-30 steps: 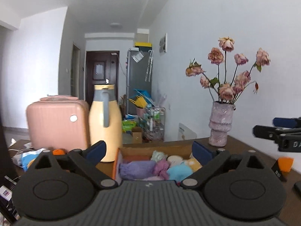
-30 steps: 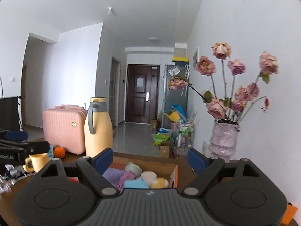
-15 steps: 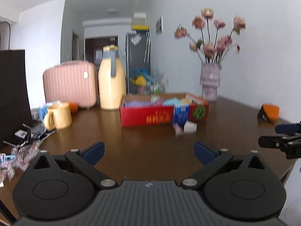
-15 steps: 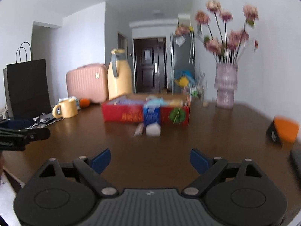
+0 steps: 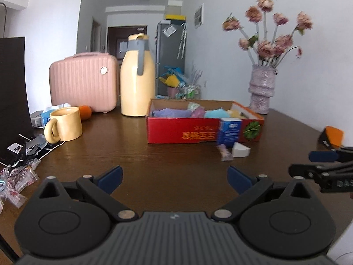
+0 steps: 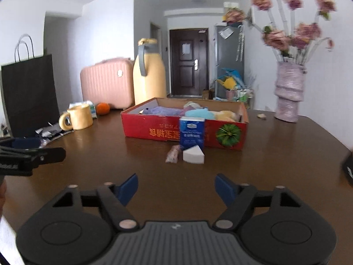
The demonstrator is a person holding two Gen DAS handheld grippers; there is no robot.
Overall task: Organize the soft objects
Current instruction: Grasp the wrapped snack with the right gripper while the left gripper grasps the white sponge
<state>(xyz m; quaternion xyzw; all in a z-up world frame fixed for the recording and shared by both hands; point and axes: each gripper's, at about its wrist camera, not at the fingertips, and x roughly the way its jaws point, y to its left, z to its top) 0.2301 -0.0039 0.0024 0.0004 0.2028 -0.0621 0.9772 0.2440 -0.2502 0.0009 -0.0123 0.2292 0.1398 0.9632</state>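
We see the red box (image 6: 167, 130) sitting mid-table (image 6: 275, 154), packed with soft objects (image 6: 196, 113) in lilac, pink, turquoise and pale yellow. Just in front of it stands a small blue carton (image 6: 191, 135), with a white wedge sponge (image 6: 193, 156) and what may be a small pinkish packet (image 6: 173, 154), too blurred to name. Our left gripper (image 5: 174, 176) hangs wide apart over bare wood, holding nothing; our right gripper (image 6: 176, 186) has its jaws closing, with nothing between them.
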